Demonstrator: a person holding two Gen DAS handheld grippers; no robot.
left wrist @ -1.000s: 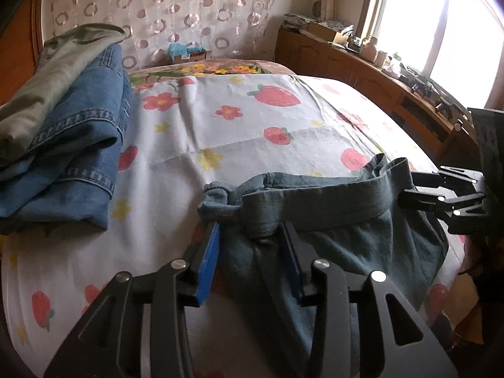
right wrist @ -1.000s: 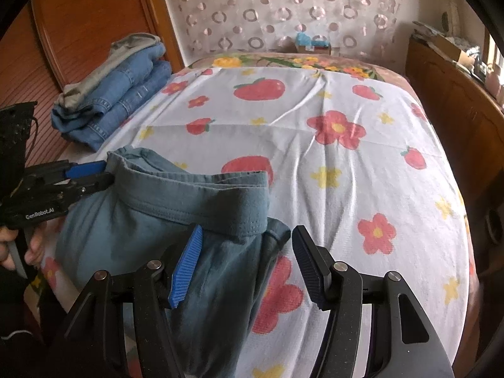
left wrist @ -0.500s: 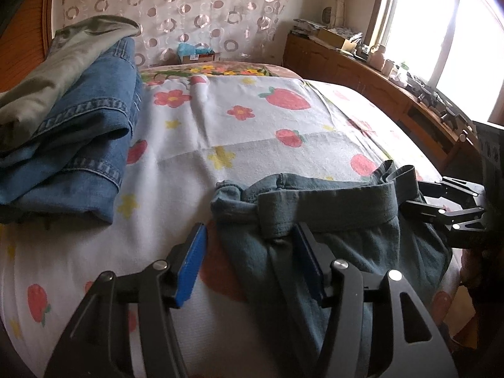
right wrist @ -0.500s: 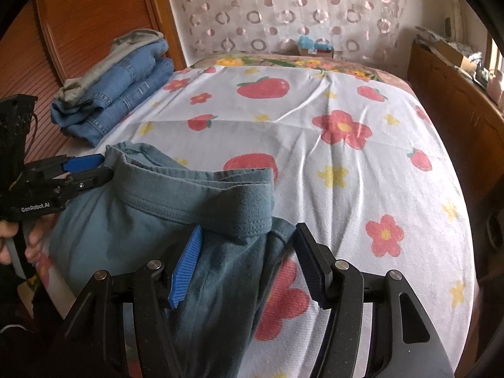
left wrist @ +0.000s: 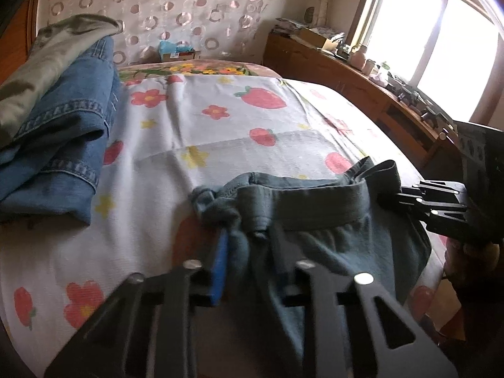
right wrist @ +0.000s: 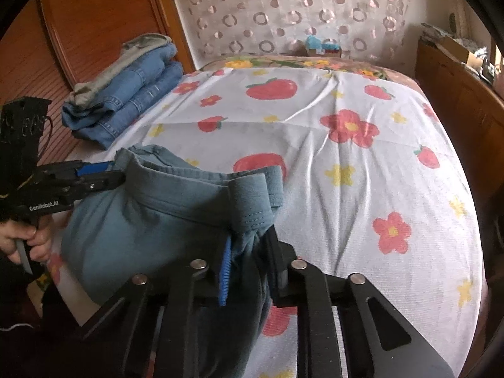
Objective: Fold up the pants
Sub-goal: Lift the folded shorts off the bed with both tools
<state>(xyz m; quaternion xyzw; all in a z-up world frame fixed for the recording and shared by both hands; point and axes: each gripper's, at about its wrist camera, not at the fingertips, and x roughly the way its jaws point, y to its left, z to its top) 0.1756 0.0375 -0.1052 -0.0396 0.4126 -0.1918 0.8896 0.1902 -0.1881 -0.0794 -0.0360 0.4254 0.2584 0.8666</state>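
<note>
At the near edge of the bed, the left gripper [left wrist: 249, 252] has its two fingers pinched together on one end of the waistband of a pair of grey-blue pants [left wrist: 315, 217], the blue pad pressed into a bunched knot of cloth. The right gripper [right wrist: 249, 252] is clamped on the other end of the same waistband — fabric gathers between its fingers too. Between them the waistband runs nearly straight, and the rest of the pants sags down over the bed's edge toward the floor. A bare hand [right wrist: 28, 236] shows beneath the left tool in the right camera's view. Under the pants lies a white sheet [right wrist: 362, 163] printed with strawberries, red flowers and yellow stars, creased across its middle. Farther back, toward the left side, sits a stack of folded jeans [left wrist: 60, 145] with an olive garment [left wrist: 47, 63] on top — well apart from the pants. Behind the bed hangs a curtain [right wrist: 289, 9] patterned with rings.
</note>
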